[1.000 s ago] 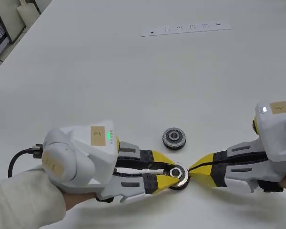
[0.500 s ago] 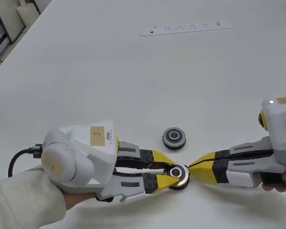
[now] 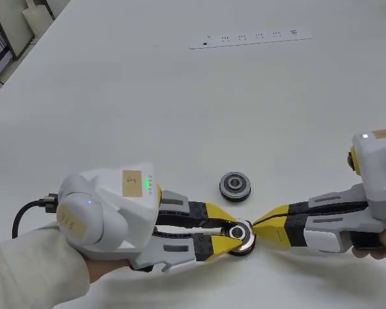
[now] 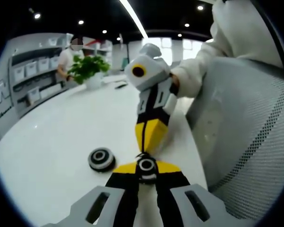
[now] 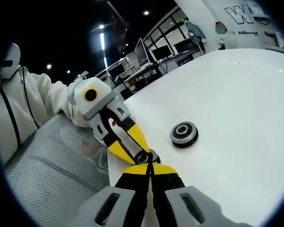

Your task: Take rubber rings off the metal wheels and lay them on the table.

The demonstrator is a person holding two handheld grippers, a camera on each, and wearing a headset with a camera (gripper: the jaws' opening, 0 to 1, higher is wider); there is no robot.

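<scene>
Left jaws clamp wheel [image 4: 146, 165], plant [image 4: 87, 68] behind

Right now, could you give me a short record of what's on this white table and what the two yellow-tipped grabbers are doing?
Surface: white table
Left gripper: shut on a small silver metal wheel
Right gripper: jaws shut, tips at that wheel's edge
Second wheel: metal, black rubber ring on it, lying flat, apart from both grippers
Far side: long white power strip

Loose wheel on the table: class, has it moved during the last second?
No. The loose wheel sits at the same spot relative to the power strip.
</scene>
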